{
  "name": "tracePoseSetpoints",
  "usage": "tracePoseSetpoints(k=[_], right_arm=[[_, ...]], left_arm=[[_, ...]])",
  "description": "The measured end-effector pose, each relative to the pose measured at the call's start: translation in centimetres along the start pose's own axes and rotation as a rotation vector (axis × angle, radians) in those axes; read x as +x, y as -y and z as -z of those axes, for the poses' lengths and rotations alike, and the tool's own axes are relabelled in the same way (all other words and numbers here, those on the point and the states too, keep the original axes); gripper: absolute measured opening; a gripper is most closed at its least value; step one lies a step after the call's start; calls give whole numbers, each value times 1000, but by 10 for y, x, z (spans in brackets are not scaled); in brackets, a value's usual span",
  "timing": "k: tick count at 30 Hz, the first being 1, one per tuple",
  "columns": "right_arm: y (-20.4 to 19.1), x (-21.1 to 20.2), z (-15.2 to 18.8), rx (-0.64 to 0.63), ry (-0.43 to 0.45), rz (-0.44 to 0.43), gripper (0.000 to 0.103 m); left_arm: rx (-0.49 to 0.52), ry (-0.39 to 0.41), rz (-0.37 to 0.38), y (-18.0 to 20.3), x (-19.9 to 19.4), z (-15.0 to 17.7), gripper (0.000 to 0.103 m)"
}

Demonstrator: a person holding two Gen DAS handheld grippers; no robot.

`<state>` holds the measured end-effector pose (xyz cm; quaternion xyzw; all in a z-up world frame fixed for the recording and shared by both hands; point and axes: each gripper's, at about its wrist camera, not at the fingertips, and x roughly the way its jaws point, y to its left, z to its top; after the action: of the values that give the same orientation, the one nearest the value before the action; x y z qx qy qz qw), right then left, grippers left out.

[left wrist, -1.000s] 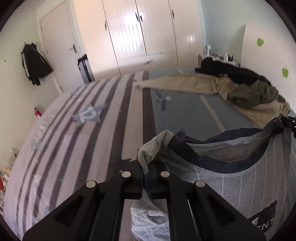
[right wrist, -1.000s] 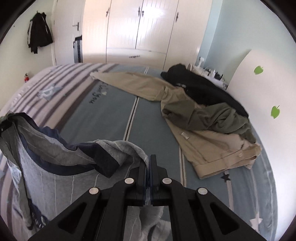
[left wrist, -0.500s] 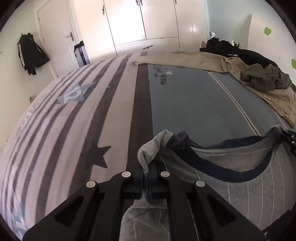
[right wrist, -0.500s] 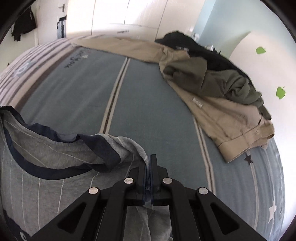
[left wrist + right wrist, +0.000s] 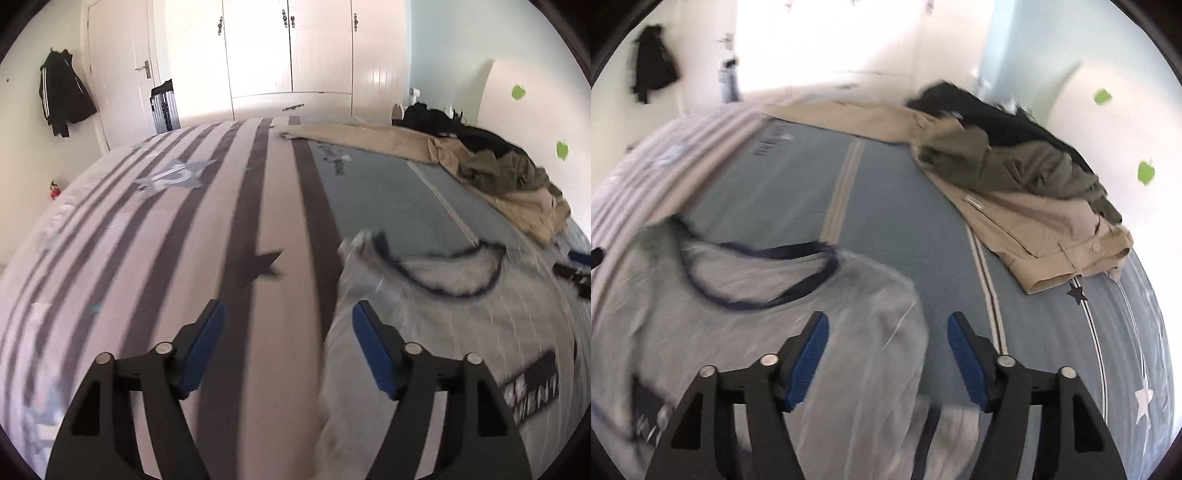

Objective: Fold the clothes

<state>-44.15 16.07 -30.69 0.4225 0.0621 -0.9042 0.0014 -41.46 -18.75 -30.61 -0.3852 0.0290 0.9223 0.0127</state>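
Note:
A grey T-shirt [image 5: 443,325] with thin white stripes and a navy collar lies spread on the bed, blurred by motion. My left gripper [image 5: 288,314] is opening, its blue pads wide apart, above the striped cover just left of the shirt's shoulder; nothing sits between them. In the right wrist view the same T-shirt [image 5: 746,295] lies flat below. My right gripper [image 5: 888,325] is opening too, hovering over the shirt's right shoulder without pressing on it. The right gripper's black tip shows at the left view's right edge.
A bed [image 5: 166,236] with a striped and blue cover fills both views. A heap of beige, olive and black clothes [image 5: 1015,177] lies at the far right by the headboard. White wardrobe doors [image 5: 288,51] and a black jacket [image 5: 62,92] on the wall stand behind.
Both grippers were shut on the T-shirt's shoulders and have let go; their jaws now stand wide. The shirt dropped flat onto the bed and the left gripper shifted left of it.

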Motion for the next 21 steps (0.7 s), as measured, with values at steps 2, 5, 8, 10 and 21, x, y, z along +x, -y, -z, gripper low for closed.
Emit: tracePoseSetpoints(k=[2, 5, 8, 10, 21], right_arm=[[-16, -26, 16, -18, 32, -54, 69], [-43, -47, 38, -29, 25, -121, 70], [-68, -48, 58, -17, -15, -179, 70], [-82, -41, 69, 3, -56, -202, 70], [-100, -32, 88, 77, -63, -204, 70]], left_arm=[[3, -39, 45, -10, -15, 16, 70], [-1, -94, 97, -14, -34, 39, 70], [53, -124, 94, -5, -42, 57, 70], [73, -145, 103, 0, -44, 66, 70], [328, -123, 246, 99, -63, 96, 63]])
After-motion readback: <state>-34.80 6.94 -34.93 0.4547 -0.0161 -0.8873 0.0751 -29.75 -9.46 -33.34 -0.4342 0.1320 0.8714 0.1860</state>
